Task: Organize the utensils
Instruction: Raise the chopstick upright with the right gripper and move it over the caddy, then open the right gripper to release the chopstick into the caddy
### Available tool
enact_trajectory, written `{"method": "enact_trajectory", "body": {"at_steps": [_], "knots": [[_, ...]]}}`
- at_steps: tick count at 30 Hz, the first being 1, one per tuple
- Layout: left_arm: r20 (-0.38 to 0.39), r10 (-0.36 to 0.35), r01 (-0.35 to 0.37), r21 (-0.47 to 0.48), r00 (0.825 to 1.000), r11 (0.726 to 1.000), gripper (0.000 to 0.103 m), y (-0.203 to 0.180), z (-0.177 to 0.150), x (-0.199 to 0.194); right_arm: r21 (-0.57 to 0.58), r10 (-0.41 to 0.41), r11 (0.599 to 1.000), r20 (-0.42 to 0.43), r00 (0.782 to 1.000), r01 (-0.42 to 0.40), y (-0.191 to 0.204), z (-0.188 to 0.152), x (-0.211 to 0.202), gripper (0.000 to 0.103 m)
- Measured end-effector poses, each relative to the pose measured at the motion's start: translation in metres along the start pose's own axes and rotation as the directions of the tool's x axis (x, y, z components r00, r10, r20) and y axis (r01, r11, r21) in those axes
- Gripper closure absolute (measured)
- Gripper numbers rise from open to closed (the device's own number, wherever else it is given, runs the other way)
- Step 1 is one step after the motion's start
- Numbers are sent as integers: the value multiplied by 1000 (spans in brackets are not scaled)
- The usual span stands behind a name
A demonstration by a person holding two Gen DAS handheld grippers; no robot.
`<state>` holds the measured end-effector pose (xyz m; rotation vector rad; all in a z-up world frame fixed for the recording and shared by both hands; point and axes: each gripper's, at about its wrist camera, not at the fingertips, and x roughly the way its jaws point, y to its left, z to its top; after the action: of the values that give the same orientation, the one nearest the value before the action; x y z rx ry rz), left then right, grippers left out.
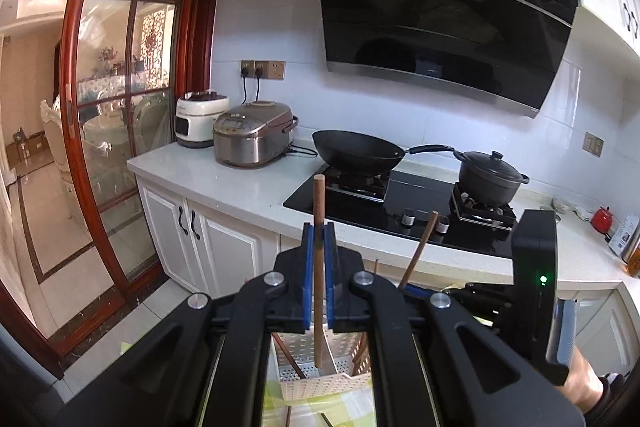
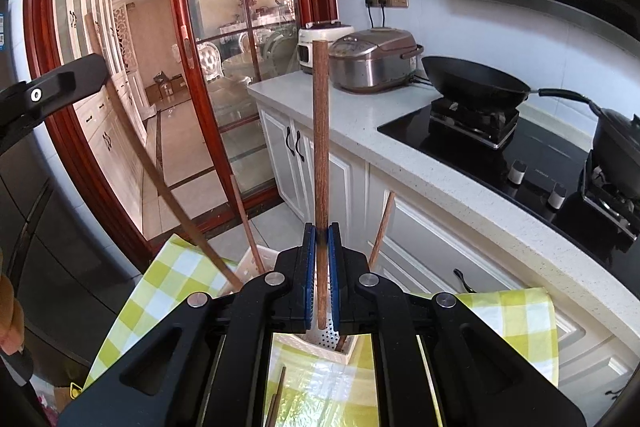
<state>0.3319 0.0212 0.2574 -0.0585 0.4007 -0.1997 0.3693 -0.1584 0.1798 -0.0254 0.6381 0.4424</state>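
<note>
Gripping one brown wooden chopstick each, left gripper (image 1: pixel 319 259) and right gripper (image 2: pixel 322 259) hold theirs upright, jaws clamped, above the white perforated plastic basket (image 1: pixel 320 375) at 6 o'clock; next, lower and release.

The utensil basket (image 1: pixel 320 375) is mostly hidden behind the left tongs (image 1: pixel 319 239), its contents unclear.

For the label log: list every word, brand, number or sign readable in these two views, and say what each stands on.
None can be read.
Black range hood: a small sticker at its upper right corner, too small.
Black glass hob: faint print between the knobs, blurred.
Brown steel rice cooker: control panel markings, blurred.
White pressure cooker: front print, blurred.
The wooden chopsticks held in the two grippers bear no marks.
</note>
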Motion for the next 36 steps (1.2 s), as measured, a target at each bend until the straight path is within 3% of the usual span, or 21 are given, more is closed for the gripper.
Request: {"method": "enact_trajectory", "body": {"at_steps": [11, 17, 32, 33, 34, 36], "knots": [[-100, 11, -15, -36, 995, 999, 98, 14, -54, 67, 8, 14, 1000, -61, 998, -14, -4, -20, 32, 97], [-149, 9, -15, -42, 989, 999, 98, 15, -79, 83, 11, 23, 1000, -100, 995, -22, -5, -29, 45, 97], [-280, 12, -33, -69, 960, 997, 97, 31, -96, 120, -5, 29, 1000, -186, 982, -30, -1, -41, 73, 97], [-282, 10, -31, -71, 959, 997, 94, 32, -95, 121, -7, 23, 1000, -180, 983, -24, -1, -40, 74, 96], [-280, 14, -35, -68, 960, 997, 83, 33, -93, 122, -9, 18, 1000, -177, 984, -20, -1, -38, 73, 95], [-268, 18, -35, -58, 963, 998, 78, 33, -90, 121, -14, 17, 1000, -163, 986, -19, -1, -35, 71, 93]]}}
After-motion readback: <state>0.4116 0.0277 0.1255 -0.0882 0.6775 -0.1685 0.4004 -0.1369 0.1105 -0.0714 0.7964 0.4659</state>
